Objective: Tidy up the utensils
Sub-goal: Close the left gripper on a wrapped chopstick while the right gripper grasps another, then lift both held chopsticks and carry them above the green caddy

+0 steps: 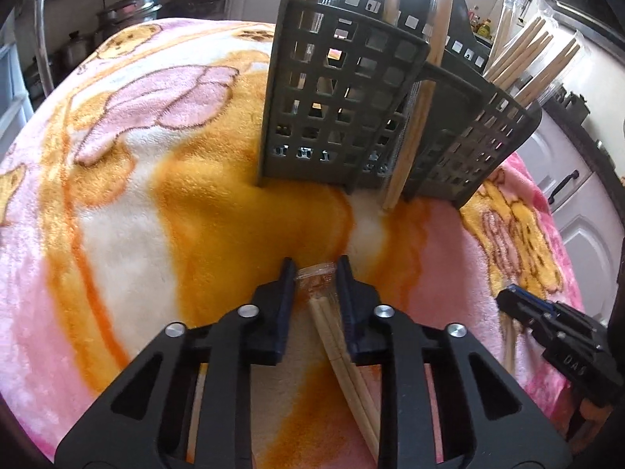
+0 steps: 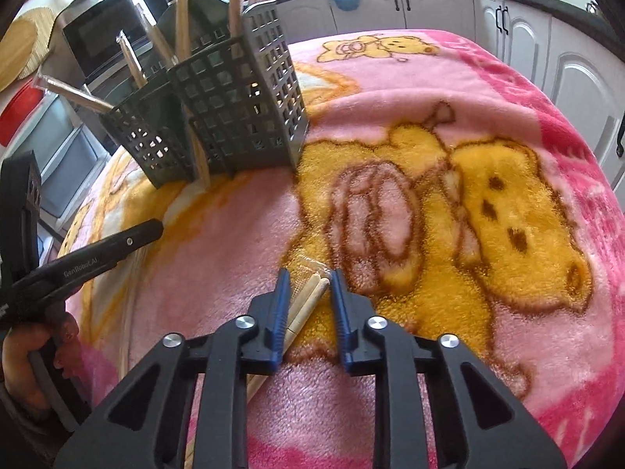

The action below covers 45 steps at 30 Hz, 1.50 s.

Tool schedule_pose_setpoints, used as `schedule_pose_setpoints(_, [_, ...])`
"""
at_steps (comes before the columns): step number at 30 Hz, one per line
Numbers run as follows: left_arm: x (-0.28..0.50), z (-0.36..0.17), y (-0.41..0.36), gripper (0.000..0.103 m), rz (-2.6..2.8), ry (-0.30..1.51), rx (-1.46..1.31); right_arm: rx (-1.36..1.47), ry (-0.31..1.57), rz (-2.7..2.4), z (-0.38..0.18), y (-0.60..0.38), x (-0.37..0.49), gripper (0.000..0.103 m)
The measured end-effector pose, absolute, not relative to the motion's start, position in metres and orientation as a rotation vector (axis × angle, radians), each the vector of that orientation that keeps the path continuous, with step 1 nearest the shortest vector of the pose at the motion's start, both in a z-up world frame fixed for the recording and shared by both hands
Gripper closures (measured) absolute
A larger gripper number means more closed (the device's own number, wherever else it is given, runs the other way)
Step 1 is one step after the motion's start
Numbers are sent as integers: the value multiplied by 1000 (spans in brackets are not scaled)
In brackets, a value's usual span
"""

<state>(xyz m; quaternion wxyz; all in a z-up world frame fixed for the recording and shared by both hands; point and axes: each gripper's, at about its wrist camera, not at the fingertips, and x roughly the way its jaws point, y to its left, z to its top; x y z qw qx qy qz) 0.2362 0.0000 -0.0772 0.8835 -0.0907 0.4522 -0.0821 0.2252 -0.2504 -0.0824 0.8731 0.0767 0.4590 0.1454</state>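
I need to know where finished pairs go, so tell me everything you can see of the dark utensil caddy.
The utensil caddy is a dark grey holder, plastic by the look, with walls pierced by square holes. It has at least two tall compartments joined by a solid bridge. It stands upright on the fleece blanket, far from both grippers. Wooden chopsticks, some in clear wrappers, stick out of its tops, and one wrapped pair leans in the gap between compartments, its tip on the blanket.

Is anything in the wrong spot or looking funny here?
Yes. One wrapped chopstick pair stands outside the caddy, wedged in the gap between its two baskets, its end on the blanket. The other pairs sit inside the baskets.
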Motion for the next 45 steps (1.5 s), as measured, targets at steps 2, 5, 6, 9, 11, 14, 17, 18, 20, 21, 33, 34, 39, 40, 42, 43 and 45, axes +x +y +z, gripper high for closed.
schedule_pose_setpoints(2, [234, -76, 2, 94, -176, 933, -192, 186, 954, 312, -81, -253, 226, 87])
schedule_pose_setpoints(5, [232, -74, 7, 96, -191, 928, -211, 221, 946, 323, -79, -257, 227, 88])
schedule_pose_setpoints(6, [232, -73, 9, 97, -198, 922, -226, 228, 939, 327, -77, -258, 226, 88])
schedule_pose_setpoints(9, [228, -67, 12, 97, -213, 905, -243, 241, 921, 345, -71, -260, 225, 89])
schedule_pose_setpoints(11, [226, -60, 12, 97, -223, 885, -250, 259, 909, 365, -67, -261, 224, 89])
schedule_pose_setpoints(14, [220, -43, 10, 97, -255, 842, -254, 256, 874, 376, -57, -261, 221, 90])
schedule_pose_setpoints(17, [214, -23, 6, 98, -290, 797, -244, 256, 840, 392, -44, -261, 219, 93])
schedule_pose_setpoints(18, [213, -19, 5, 98, -299, 788, -244, 253, 829, 396, -39, -260, 218, 93])
schedule_pose_setpoints(20, [210, -5, 2, 98, -327, 759, -240, 243, 807, 405, -30, -260, 216, 94])
schedule_pose_setpoints(21, [209, -1, 1, 98, -332, 749, -237, 234, 794, 409, -25, -258, 216, 94])
schedule_pose_setpoints(33, [202, 53, -18, 99, -401, 618, -202, 183, 675, 431, 25, -251, 208, 95])
schedule_pose_setpoints(34, [201, 55, -19, 99, -403, 613, -199, 175, 664, 431, 29, -251, 208, 95])
schedule_pose_setpoints(39, [198, 71, -20, 99, -410, 579, -192, 146, 615, 432, 48, -247, 206, 95])
schedule_pose_setpoints(40, [198, 74, -20, 99, -411, 572, -190, 140, 606, 431, 50, -246, 205, 96])
schedule_pose_setpoints(42, [196, 78, -20, 99, -416, 559, -187, 130, 586, 436, 57, -243, 204, 96])
schedule_pose_setpoints(43, [196, 82, -20, 100, -417, 550, -185, 125, 576, 436, 61, -242, 203, 96])
schedule_pose_setpoints(45, [196, 87, -21, 100, -422, 534, -184, 119, 557, 438, 68, -240, 201, 96])
